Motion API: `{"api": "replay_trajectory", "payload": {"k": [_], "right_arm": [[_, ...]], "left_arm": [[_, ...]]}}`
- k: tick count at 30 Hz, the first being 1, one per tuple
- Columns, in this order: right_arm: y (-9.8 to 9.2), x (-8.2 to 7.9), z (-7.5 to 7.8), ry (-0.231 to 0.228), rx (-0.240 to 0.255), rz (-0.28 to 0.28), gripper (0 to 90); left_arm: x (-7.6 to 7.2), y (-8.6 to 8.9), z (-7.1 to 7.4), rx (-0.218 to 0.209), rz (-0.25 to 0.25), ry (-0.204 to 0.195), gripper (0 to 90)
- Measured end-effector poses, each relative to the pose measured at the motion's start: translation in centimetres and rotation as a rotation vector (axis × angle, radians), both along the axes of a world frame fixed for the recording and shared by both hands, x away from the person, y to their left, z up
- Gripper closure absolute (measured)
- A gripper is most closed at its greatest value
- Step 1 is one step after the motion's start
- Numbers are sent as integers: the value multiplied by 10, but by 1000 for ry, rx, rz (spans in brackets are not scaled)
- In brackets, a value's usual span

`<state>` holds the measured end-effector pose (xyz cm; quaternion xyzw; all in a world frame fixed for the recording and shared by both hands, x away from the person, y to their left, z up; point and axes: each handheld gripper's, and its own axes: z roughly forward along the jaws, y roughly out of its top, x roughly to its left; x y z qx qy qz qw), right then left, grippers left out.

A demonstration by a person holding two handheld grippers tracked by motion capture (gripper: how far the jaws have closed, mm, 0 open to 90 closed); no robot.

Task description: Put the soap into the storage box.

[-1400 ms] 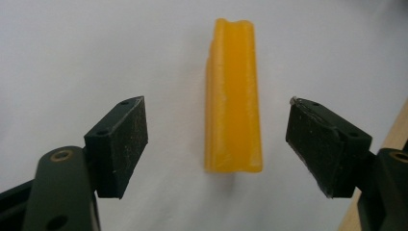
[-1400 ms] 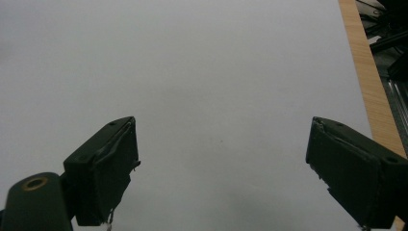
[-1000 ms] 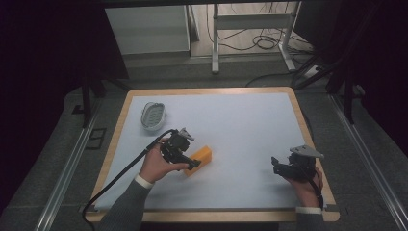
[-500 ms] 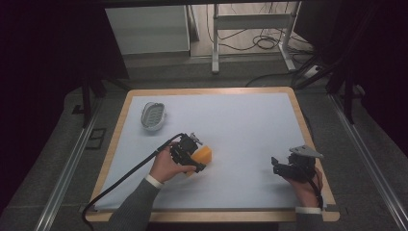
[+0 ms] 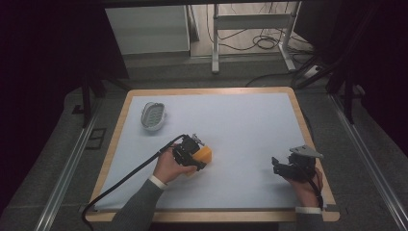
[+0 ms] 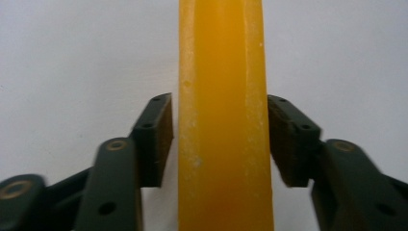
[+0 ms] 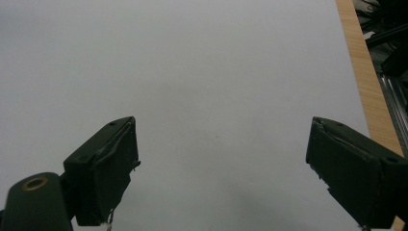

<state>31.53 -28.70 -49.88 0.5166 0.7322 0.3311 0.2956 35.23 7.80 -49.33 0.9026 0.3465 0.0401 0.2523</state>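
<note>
The left hand-held gripper (image 5: pixel 196 159) is positioned over the yellow-orange rectangular block (image 5: pixel 203 154), which lies on the pale grey desk (image 5: pixel 240 125) left of centre and toward the near edge. In the left gripper view, the block (image 6: pixel 222 115) runs straight up the middle of the frame between the two black jaws. The jaws have just been closing around it. A thin strip of the desk surface shows between the left pad (image 6: pixel 164 134) and the block's side; the right pad (image 6: pixel 281 139) stands at the opposite side with no clear gap, and contact there cannot be confirmed. The block rests on the desk and is bracketed, with no firm clamp visible. The person's left hand (image 5: pixel 171 166) grips the body of this gripper, and a black cable (image 5: pixel 130 175) trails from it toward the near left corner of the desk.

The right hand-held gripper (image 5: pixel 284 166) is near the right near corner of the desk, well apart from the block, held by the person's right hand (image 5: pixel 303 185). In the right gripper view, its jaws stand wide apart with nothing between them, above the bare desk surface (image 7: pixel 216 72); the desk's light wooden border (image 7: pixel 365 72) runs along the right side of that view.

A white oval dish with a ribbed green inner surface (image 5: pixel 153 115) sits near the far left corner of the desk, well apart from both grippers and from the block.
</note>
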Motion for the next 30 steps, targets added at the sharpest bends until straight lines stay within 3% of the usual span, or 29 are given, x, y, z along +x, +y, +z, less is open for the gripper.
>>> {"api": "replay_trajectory", "payload": {"k": [4, 7, 17, 30], "right_arm": [[1, 0, 0, -4, -3, 0, 112], [0, 0, 0, -2, -3, -2, 112], [-1, 0, 0, -3, 4, -5, 112], [-5, -1, 3, -10, 12, -18, 112]], "left_arm": [[1, 0, -2, -7, 8, -16, 584], [1, -1, -1, -5, 11, -22, 599], [4, 3, 2, -22, 12, -5, 608], [8, 30, 26, -85, 52, -49, 608]]}}
